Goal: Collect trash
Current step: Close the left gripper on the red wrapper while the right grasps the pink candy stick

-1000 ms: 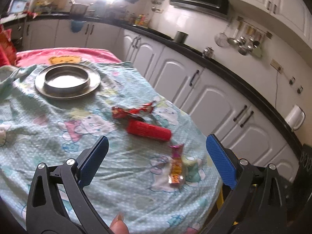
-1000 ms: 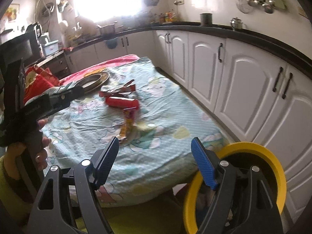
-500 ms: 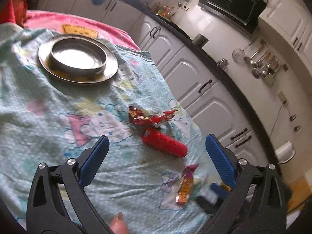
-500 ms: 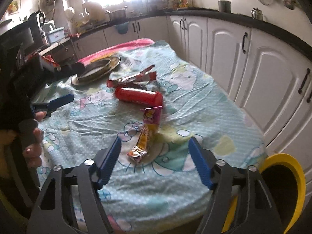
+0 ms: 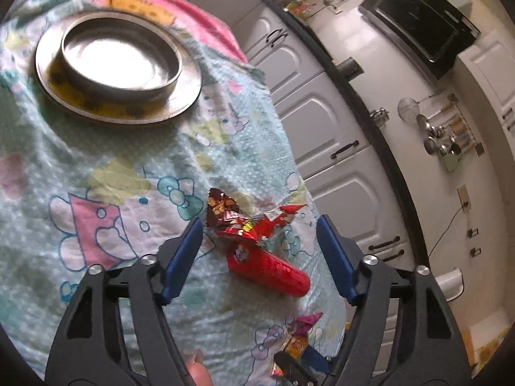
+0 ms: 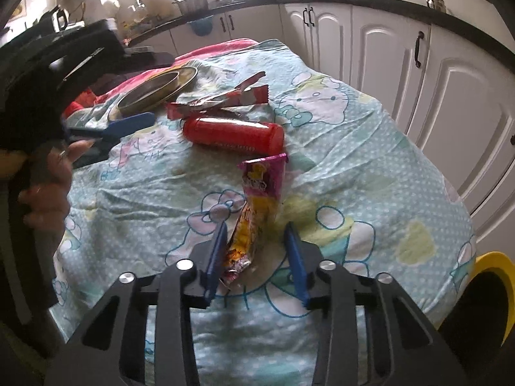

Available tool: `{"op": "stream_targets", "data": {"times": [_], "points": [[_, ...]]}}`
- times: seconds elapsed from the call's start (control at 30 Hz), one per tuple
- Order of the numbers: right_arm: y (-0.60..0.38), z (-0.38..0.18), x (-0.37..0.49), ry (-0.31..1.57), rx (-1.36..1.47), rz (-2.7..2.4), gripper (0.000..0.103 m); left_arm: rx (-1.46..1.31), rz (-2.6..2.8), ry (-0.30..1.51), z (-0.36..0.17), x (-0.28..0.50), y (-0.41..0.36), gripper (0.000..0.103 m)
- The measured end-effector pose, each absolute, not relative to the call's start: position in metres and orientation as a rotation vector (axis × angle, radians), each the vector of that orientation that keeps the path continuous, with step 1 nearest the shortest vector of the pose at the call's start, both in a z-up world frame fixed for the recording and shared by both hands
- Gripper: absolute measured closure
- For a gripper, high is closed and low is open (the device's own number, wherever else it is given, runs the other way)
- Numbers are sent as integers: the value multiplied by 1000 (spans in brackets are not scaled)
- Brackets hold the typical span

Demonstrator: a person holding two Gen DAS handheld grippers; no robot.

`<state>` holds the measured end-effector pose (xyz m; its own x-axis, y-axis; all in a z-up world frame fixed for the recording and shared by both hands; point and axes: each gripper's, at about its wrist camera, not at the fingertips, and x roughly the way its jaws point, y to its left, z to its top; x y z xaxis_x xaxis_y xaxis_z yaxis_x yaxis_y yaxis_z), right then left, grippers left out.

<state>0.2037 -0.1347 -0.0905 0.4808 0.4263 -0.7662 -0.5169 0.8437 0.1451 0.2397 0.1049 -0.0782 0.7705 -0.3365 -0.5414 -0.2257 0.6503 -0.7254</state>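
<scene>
While both grippers hung low over the patterned tablecloth (image 6: 370,160), each had just been closing its jaws, and neither had yet pinched anything. Taking the red tube (image 6: 233,135) as the landmark, the right gripper (image 6: 256,247) sat nearest the camera on its own view, well in front of the tube, with the lower end of the pink-and-yellow snack wrapper (image 6: 257,206) lying between its blue pads; the left pad looked just beside the wrapper's edge, the right pad stood clear of it, so the jaws were still apart and not clamped. That wrapper stretched from the pads up to a point just short of the tube.

On the left wrist view the left gripper (image 5: 259,251) straddled the near end of the red tube (image 5: 267,270) and the crumpled red wrapper (image 5: 244,222) that touched the tube's end; its pads stood wide of both, gripping nothing. A fingertip (image 5: 198,373) of the holding hand showed at the bottom edge.

Beyond the tube, the crumpled wrapper (image 6: 219,99) lay just behind it. Farther back still sat a steel bowl (image 5: 120,61) on a steel plate (image 5: 180,103). To the tube's left in the right wrist view, a hand (image 6: 48,189) held the other gripper's handle. Off the table's near right corner showed the yellow rim of a bin (image 6: 495,263). White cabinets (image 6: 450,90) ran behind everything.
</scene>
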Motion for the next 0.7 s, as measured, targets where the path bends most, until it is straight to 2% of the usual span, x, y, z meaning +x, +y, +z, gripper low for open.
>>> {"op": "stream_targets", "data": {"times": [0.07, 0.13, 0.23, 0.27, 0.57, 0.6, 0.7], "points": [[-134, -90, 202, 899, -121, 584, 77, -910, -72, 734, -86, 244, 105, 49], [-133, -89, 199, 898, -132, 593, 79, -926, -69, 748, -91, 247, 105, 63], [-130, -89, 193, 899, -144, 615, 81, -939, -71, 760, -96, 250, 106, 79], [-129, -89, 191, 898, -147, 622, 82, -937, -73, 761, -97, 250, 106, 82], [-126, -84, 176, 906, -162, 672, 86, -840, -85, 721, -80, 238, 97, 83], [-127, -83, 174, 903, -165, 673, 86, -828, -87, 716, -77, 237, 96, 87], [-133, -80, 171, 896, -170, 669, 86, -764, -100, 693, -66, 227, 87, 88]]}}
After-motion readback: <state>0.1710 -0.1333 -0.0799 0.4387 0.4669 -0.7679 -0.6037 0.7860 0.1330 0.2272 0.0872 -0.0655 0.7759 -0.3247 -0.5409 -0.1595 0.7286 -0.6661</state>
